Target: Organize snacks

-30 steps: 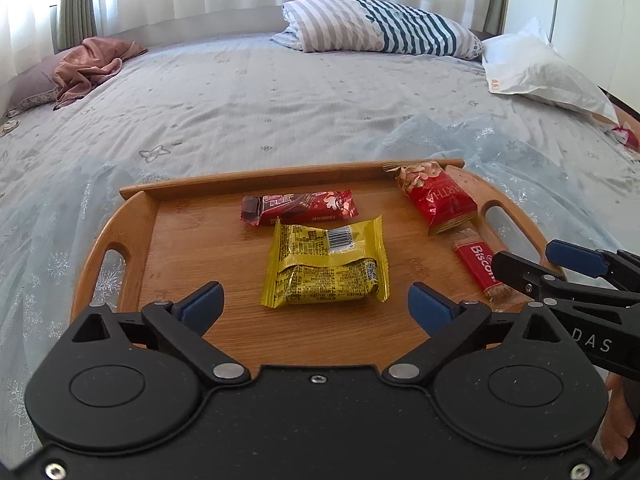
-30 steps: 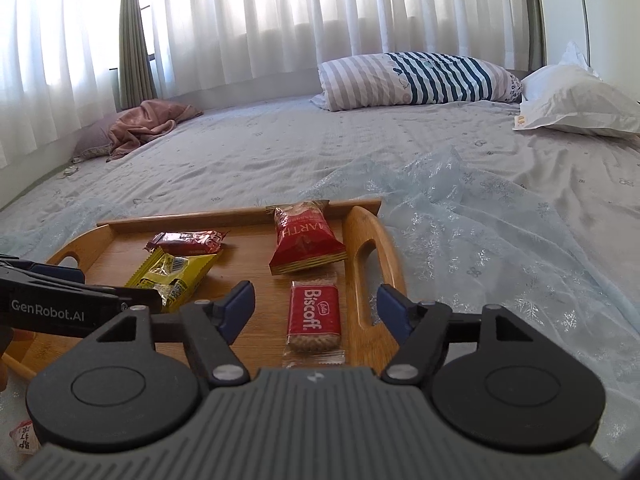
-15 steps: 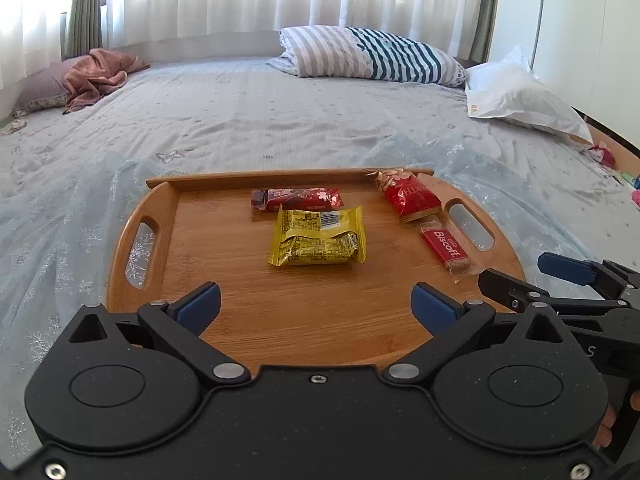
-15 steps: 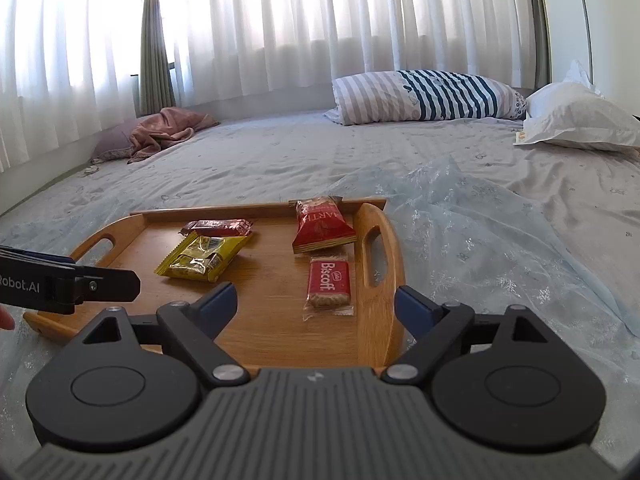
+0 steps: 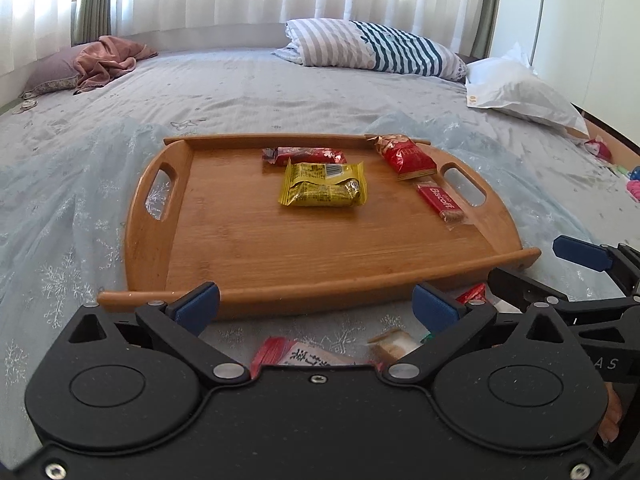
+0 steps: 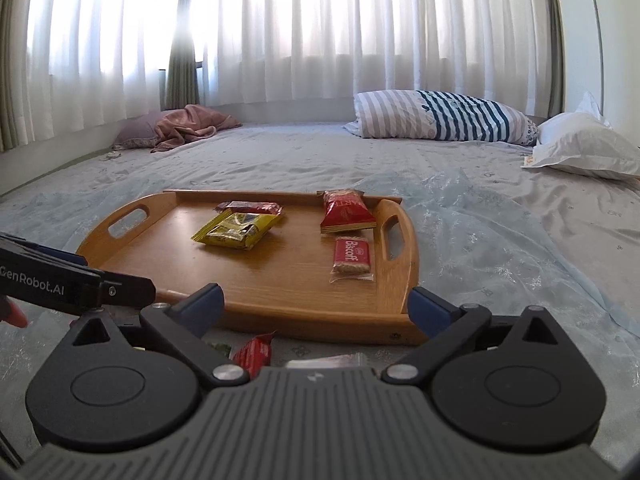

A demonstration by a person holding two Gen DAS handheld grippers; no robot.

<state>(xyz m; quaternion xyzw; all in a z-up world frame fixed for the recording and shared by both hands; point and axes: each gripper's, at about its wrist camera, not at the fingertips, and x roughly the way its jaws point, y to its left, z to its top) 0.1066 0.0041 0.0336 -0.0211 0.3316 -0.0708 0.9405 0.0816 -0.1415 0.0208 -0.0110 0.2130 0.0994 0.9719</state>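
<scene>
a: item one, changes?
b: both grippers had drawn back from the wooden tray point(image 5: 152, 236); loose packets point(image 5: 288, 354) on the bed came into view, likely next.
a: fingers?
b: left gripper point(image 5: 316, 306) and right gripper point(image 6: 316, 304) wide apart, empty.
a: tray contents?
b: yellow packet point(image 5: 323, 189), dark red bar point(image 5: 304, 156), red wafer pack point(image 5: 406, 157), biscoff biscuit point(image 5: 440, 201).
</scene>
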